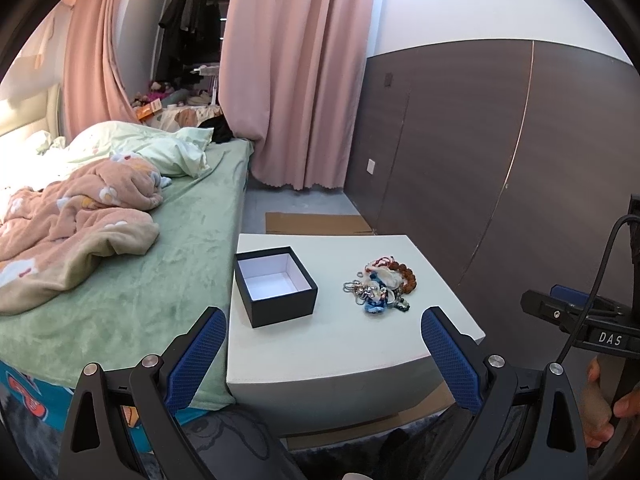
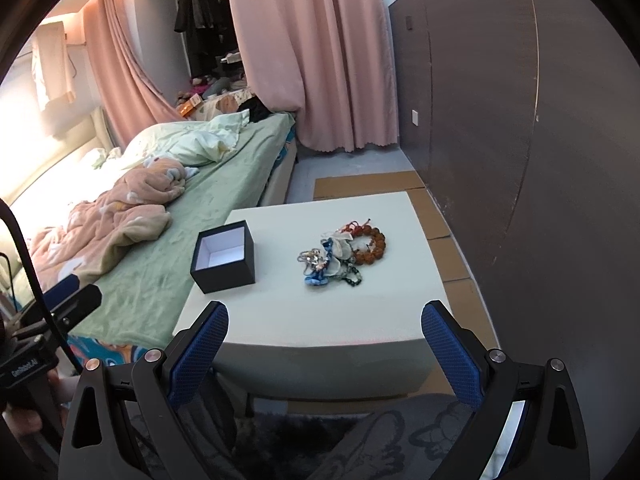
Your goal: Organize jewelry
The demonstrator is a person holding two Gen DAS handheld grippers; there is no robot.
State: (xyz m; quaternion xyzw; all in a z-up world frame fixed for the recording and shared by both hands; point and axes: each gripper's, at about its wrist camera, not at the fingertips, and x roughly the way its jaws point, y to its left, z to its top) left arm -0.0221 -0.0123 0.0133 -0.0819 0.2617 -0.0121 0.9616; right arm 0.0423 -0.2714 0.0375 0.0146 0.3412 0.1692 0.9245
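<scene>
A black open box (image 1: 275,286) with a white empty inside stands on the left of a white table (image 1: 340,356). A tangled pile of jewelry (image 1: 380,285) lies to its right: a brown bead bracelet, a silver chain, blue and white pieces. In the right wrist view the box (image 2: 223,257) and the jewelry pile (image 2: 343,254) show on the same table (image 2: 320,320). My left gripper (image 1: 323,320) is open and empty, held back from the table's near edge. My right gripper (image 2: 324,316) is open and empty, also short of the near edge.
A bed (image 1: 120,280) with a green sheet and a pink blanket touches the table's left side. A dark panelled wall (image 1: 500,152) runs on the right. Cardboard (image 1: 316,224) lies on the floor beyond the table. Pink curtains (image 1: 296,72) hang behind.
</scene>
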